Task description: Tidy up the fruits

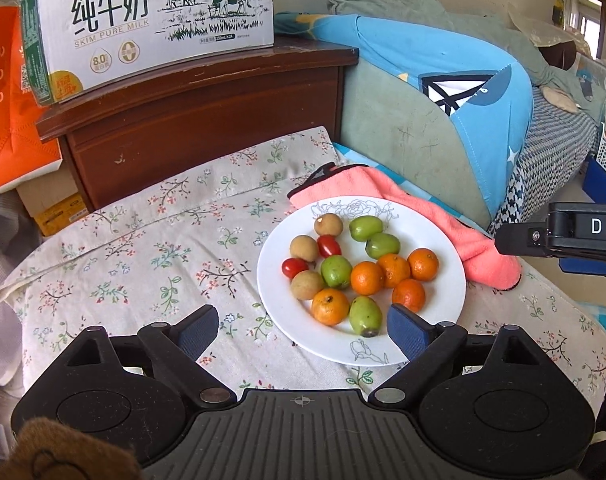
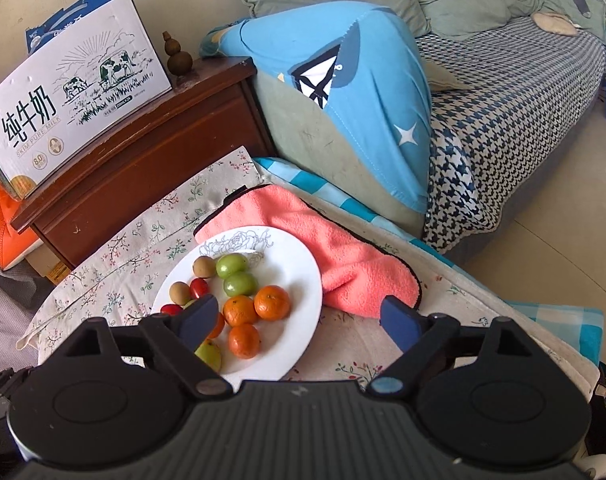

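Both fingers spread wide, empty: left gripper (image 1: 299,330) and right gripper (image 2: 299,320) near sorted plate (image 1: 443,312).

- In the right wrist view, the left finger (image 2: 197,322) of the right tool (image 2: 299,322) covered part of the plate (image 2: 303,280), hiding most of a green fruit (image 2: 209,354) and an orange (image 2: 217,326).
- The right tool (image 1: 559,236) was cut off by the left wrist view's right edge, so its fingers were unseen there.
- The orange box (image 1: 7,100) was cropped at the left edge.
- The small print on the milk carton (image 1: 151,24) was too small to read.
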The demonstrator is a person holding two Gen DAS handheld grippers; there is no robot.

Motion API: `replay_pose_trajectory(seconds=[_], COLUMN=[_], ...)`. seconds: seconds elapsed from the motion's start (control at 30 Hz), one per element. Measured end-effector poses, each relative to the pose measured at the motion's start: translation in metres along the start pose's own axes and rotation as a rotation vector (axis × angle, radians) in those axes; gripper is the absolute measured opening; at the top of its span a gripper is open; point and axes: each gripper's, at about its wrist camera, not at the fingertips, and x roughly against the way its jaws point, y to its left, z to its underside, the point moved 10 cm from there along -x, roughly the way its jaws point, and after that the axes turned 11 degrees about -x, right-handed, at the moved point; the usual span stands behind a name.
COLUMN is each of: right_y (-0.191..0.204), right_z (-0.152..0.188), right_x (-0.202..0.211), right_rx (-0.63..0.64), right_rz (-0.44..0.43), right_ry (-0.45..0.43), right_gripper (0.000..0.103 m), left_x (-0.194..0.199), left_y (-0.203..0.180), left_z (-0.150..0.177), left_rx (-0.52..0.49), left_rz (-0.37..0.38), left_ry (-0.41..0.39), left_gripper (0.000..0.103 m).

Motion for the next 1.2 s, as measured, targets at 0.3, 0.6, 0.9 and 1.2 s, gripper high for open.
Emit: replay_pose_trajectory(seconds=[0.3, 0.6, 0.9, 1.2], right_y=[0.002, 0.017, 0.031, 0.026], right_z=[0.026, 0.05, 0.077, 0.056], right_x=[0.022, 0.026, 0.029, 0.018], right_rx=[0.029, 0.123, 0.169, 0.124], right_rz=[-0.024, 0.001, -0.009, 0.05], right_ry=[-0.012, 0.008, 0.063, 0.056], right_gripper=[0.094, 0.096, 0.098, 0.099], left_x=[0.021, 0.018, 0.012, 0.0], left_y=[0.013, 0.037, 0.043, 0.04], left_z=[0.015, 0.03, 0.013, -0.004], left_rx=[0.093, 0.254, 0.19, 0.078], left_rz=[0.011, 0.024, -0.033, -0.075], left_ry=[-0.036, 0.01, 0.03, 0.037], left_gripper=[0.096, 0.096, 0.096, 0.096])
